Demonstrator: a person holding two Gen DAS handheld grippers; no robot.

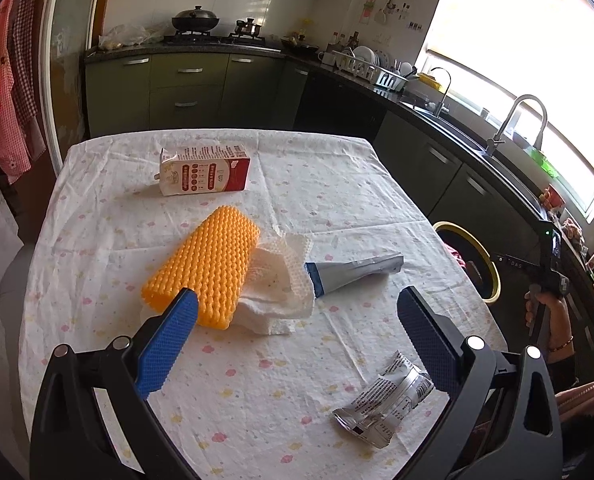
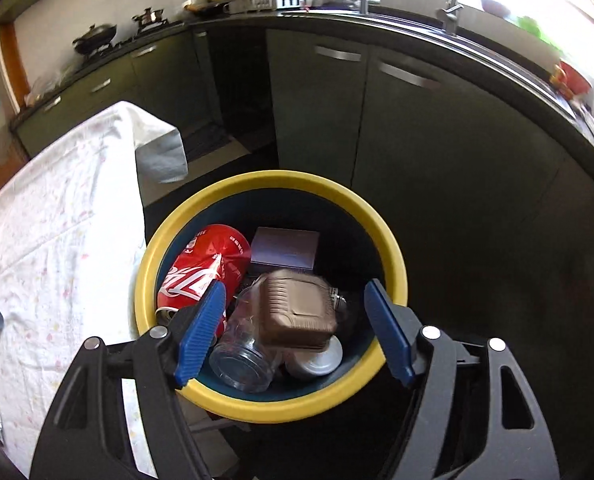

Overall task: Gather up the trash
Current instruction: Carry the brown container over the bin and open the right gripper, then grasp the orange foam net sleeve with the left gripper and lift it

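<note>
We are holding the left gripper [image 1: 297, 308] over the surface [image 1: 317, 184], its jaws spread wide with nothing between them. On the flowered cloth are lying a milk carton [image 1: 205, 170], an orange foam sleeve [image 1: 205, 268] on white tissue [image 1: 273, 284], a grey tube [image 1: 349, 274] and a crumpled silver wrapper [image 1: 385, 404]. We are holding the right gripper [image 2: 293, 320] above the yellow-rimmed bin [image 2: 317, 188], jaws apart and empty; a blurred brown container [image 2: 297, 312] is showing between them, over a red can [image 2: 201, 268] and a clear jar [image 2: 241, 356]. Dark green cabinets [image 2: 397, 140] are surrounding us.

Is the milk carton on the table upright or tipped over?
Tipped over: the milk carton lies on its long side on the tablecloth.
</note>
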